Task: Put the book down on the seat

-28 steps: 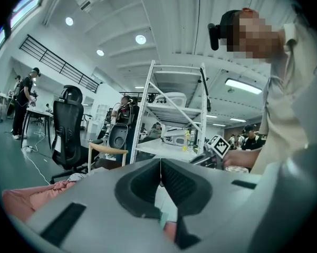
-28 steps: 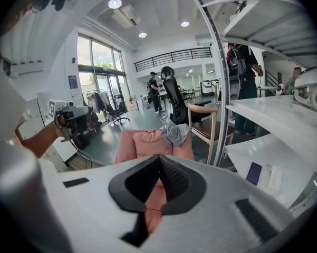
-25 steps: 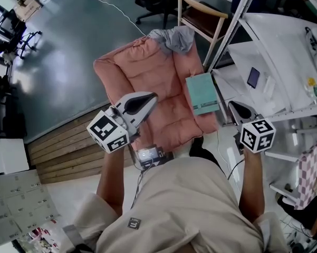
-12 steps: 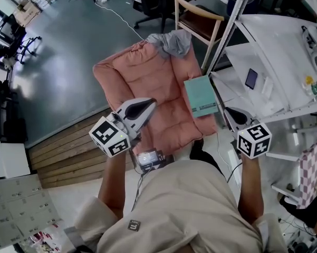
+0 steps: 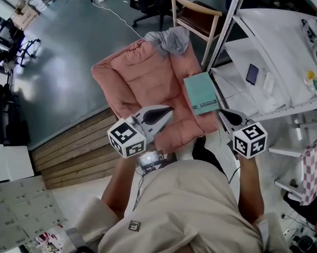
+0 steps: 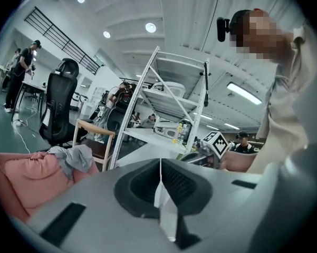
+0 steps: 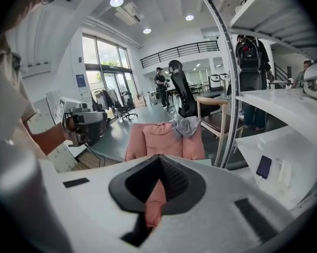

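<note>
The left hand-held gripper is closed and carries nothing, poised over the front of the pink seat. The teal book already lies flat on the seat's right side, close to the rack post. The right hand-held gripper is also closed and empty, just in front of the book. Judging by this, any pull-back should lift clear of the book's near edge, so it isn't nudged off.

Only the head view shows the book resting there. The left gripper view misses it entirely, and the gripper views confirm the jaws meet.
</note>
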